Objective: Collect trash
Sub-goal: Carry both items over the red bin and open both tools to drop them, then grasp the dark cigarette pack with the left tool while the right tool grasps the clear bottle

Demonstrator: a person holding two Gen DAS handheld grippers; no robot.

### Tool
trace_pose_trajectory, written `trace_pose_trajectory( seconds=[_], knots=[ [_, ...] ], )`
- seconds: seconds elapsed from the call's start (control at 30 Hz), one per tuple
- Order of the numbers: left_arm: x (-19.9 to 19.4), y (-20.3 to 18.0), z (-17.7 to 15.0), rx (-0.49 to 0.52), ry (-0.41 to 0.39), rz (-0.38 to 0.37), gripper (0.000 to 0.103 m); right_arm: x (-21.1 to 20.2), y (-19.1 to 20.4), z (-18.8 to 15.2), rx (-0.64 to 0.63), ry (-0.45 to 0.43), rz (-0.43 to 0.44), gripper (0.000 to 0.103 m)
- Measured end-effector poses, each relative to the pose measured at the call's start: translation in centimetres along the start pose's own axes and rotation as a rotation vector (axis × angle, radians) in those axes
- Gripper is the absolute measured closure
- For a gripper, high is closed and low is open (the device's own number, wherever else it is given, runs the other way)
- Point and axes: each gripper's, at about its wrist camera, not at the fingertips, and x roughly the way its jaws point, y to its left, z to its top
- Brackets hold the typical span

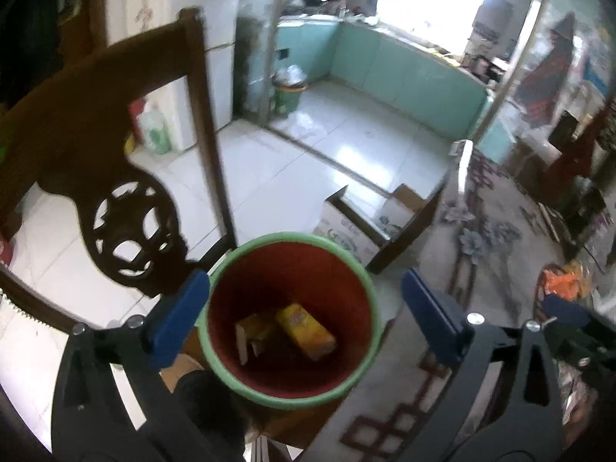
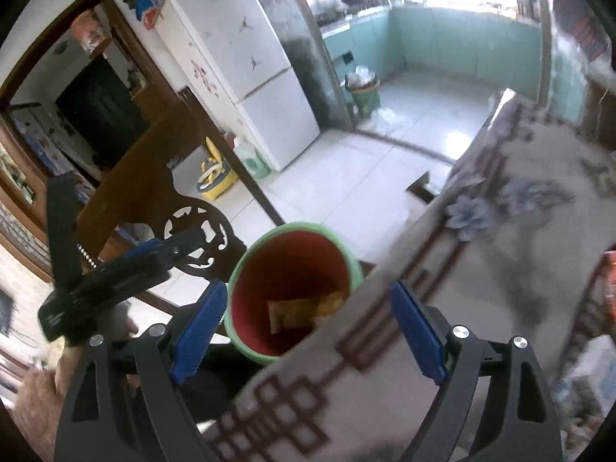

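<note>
Left wrist view looks down into a round plastic bin with a red inside and a pale green rim [image 1: 348,381], standing beside the table edge and the carved dark wooden chair back [image 1: 127,200]. Left gripper [image 1: 304,317] hangs over the bin mouth, blue pads spread wide on either side of the rim, nothing between them. On the bin floor lie a crumpled yellow snack packet [image 1: 306,331] and a flattened yellow-and-white wrapper [image 1: 250,337], touching one another

Right wrist view: right gripper [image 2: 306,329] is also released, pads apart and empty, poised over the patterned grey-and-brown tablecloth [image 2: 481,269] at the table edge, the bin just beyond. The person's hand on the left tool shows at lower left [image 2: 119,319]

More litter seems to remain on the table: an orange wrapper [image 1: 562,281] sits near the right gripper in the left view, blurred

Risks, as judged:
- either tool swinging low could clip the green rim and tip the bin, since it stands close against the table
- right pads may pinch loose tablecloth with the next wrapper and drag it
- motion blur suggests brisk movement; the two grippers work close together and could collide
</note>
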Motion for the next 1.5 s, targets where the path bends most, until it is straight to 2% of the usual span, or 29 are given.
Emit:
trace_pose_trajectory(
  seconds=[0.13, 0.2, 0.33, 0.4, 0.5, 0.57, 0.67, 0.7, 0.77, 0.87, 0.97, 1.07, 1.13, 1.2, 1.23, 1.27, 1.4, 1.5],
  knots=[
    [-1.1, -3.2, -1.1, 0.039, 0.034, 0.04, 0.005, -3.9, -1.1, -1.9, -0.011, -0.036, -0.071, 0.015],
    [-2.1, -4.9, -1.8, 0.03, 0.048, -0.022, 0.005, -5.8, -2.4, -3.2, 0.003, -0.044, -0.1, 0.015],
    [-4.8, -8.9, -2.8, 0.071, 0.012, -0.134, 0.005, -9.6, -6.4, -5.9, 0.065, -0.057, -0.171, 0.015],
    [-6.2, -11.5, -3.3, 0.127, 0.0, -0.171, 0.005, -11.6, -9.9, -7.8, 0.141, -0.058, -0.248, 0.015],
    [-7.9, -14.8, -4.6, 0.219, 0.006, -0.185, 0.005, -14.4, -15.1, -10.1, 0.263, -0.06, -0.374, 0.015],
    [-8.7, -16.6, -6.0, 0.249, 0.007, -0.223, 0.005, -15.9, -18.0, -11.4, 0.326, -0.059, -0.426, 0.015],
    [-9.1, -18.9, -7.9, 0.268, 0.059, -0.294, 0.005, -17.3, -21.9, -12.9, 0.387, -0.038, -0.489, 0.019],
    [-8.7, -19.9, -8.7, 0.273, 0.107, -0.316, 0.005, -17.4, -23.2, -13.3, 0.406, -0.025, -0.499, 0.022],
    [-8.2, -20.8, -9.6, 0.275, 0.158, -0.341, 0.005, -17.2, -26.2, -14.1, 0.47, 0.022, -0.506, 0.023],
    [-8.0, -22.6, -10.9, 0.306, 0.203, -0.365, 0.005, -16.6, -28.2, -15.2, 0.527, 0.055, -0.486, 0.023],
    [-8.4, -24.2, -11.9, 0.37, 0.212, -0.372, 0.005, -14.6, -29.1, -15.3, 0.508, 0.128, -0.496, 0.023],
    [-8.4, -24.6, -12.6, 0.387, 0.221, -0.377, 0.005, -12.6, -30.0, -15.7, 0.497, 0.194, -0.474, 0.024],
    [-8.3, -24.6, -12.8, 0.394, 0.227, -0.373, 0.005, -11.4, -30.9, -16.1, 0.511, 0.226, -0.458, 0.038],
    [-8.0, -24.6, -12.8, 0.394, 0.231, -0.37, 0.005, -10.5, -31.1, -16.4, 0.509, 0.245, -0.451, 0.046],
    [-7.8, -24.5, -12.7, 0.393, 0.234, -0.37, 0.005, -10.5, -31.1, -16.4, 0.494, 0.237, -0.462, 0.053],
    [-7.5, -24.7, -12.8, 0.394, 0.238, -0.371, 0.005, -10.5, -31.0, -16.2, 0.481, 0.233, -0.465, 0.055],
    [-6.2, -25.5, -13.4, 0.418, 0.256, -0.375, 0.008, -11.7, -30.5, -15.2, 0.462, 0.171, -0.464, 0.056],
    [-4.7, -26.7, -14.3, 0.458, 0.284, -0.371, 0.011, -14.3, -29.4, -14.0, 0.449, 0.075, -0.458, 0.056]
  ],
)
